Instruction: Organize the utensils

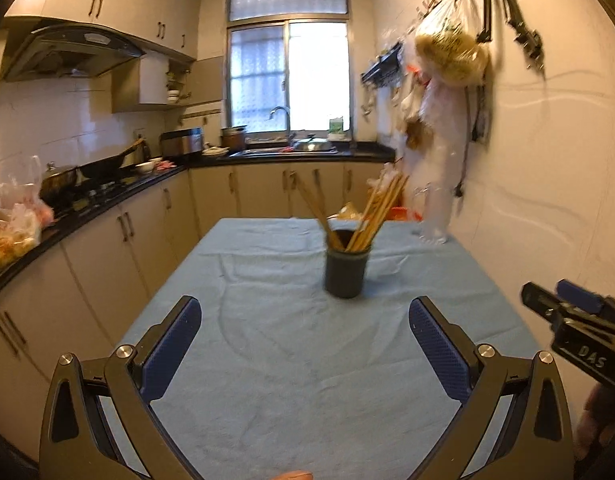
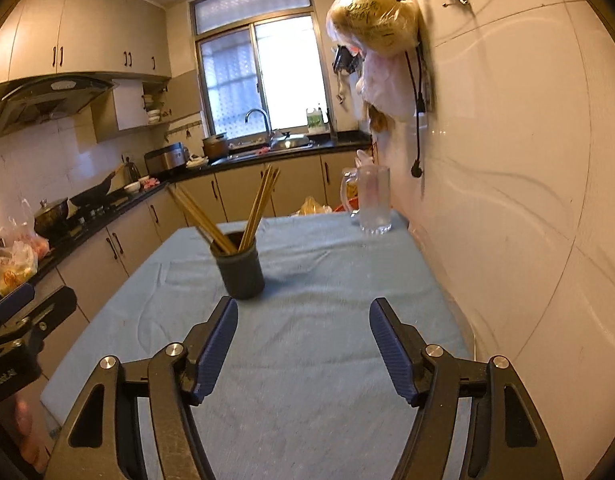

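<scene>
A dark round holder (image 1: 346, 271) stands upright on the light blue tablecloth (image 1: 275, 360), with several wooden chopsticks (image 1: 377, 214) leaning out of it. It also shows in the right wrist view (image 2: 241, 270) with its chopsticks (image 2: 261, 208). My left gripper (image 1: 305, 312) is open and empty, above the cloth, short of the holder. My right gripper (image 2: 303, 314) is open and empty, the holder just ahead to its left. The right gripper's body (image 1: 579, 328) shows at the right edge of the left wrist view.
A clear glass mug (image 2: 370, 200) stands at the table's far right by the tiled wall (image 2: 507, 200). Plastic bags (image 2: 373, 20) hang on that wall. A black counter (image 1: 87, 208) with a wok, pots and bags runs along the left; the sink (image 1: 299, 148) is under the window.
</scene>
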Available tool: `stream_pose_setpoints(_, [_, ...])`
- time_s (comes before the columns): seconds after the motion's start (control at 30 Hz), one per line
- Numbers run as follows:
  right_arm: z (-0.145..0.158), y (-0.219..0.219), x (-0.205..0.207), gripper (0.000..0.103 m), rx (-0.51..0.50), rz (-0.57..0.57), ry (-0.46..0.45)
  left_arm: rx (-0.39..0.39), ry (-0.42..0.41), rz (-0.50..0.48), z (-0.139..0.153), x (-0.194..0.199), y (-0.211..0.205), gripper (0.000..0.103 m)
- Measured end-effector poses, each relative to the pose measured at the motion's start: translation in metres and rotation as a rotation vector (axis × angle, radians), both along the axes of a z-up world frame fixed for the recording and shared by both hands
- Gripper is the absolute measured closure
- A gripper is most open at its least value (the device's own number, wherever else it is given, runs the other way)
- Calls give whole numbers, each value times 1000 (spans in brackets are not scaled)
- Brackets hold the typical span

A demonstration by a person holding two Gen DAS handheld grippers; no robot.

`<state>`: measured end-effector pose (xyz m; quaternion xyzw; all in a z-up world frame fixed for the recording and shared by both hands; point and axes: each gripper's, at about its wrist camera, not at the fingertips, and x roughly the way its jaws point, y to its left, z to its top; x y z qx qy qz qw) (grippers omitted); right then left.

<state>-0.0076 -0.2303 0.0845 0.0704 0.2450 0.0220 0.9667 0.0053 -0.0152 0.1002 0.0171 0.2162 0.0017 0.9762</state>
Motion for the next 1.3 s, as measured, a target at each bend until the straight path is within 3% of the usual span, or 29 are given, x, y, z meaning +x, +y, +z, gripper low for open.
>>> stream_pose_setpoints(0.47, [-38,12,21,30,47,-29,119,8,146,17,-45,15,15,0])
stream_pose_setpoints(1.3, [-60,41,31,30,-64,-25,143,-34,294,21,-81,37,31,0])
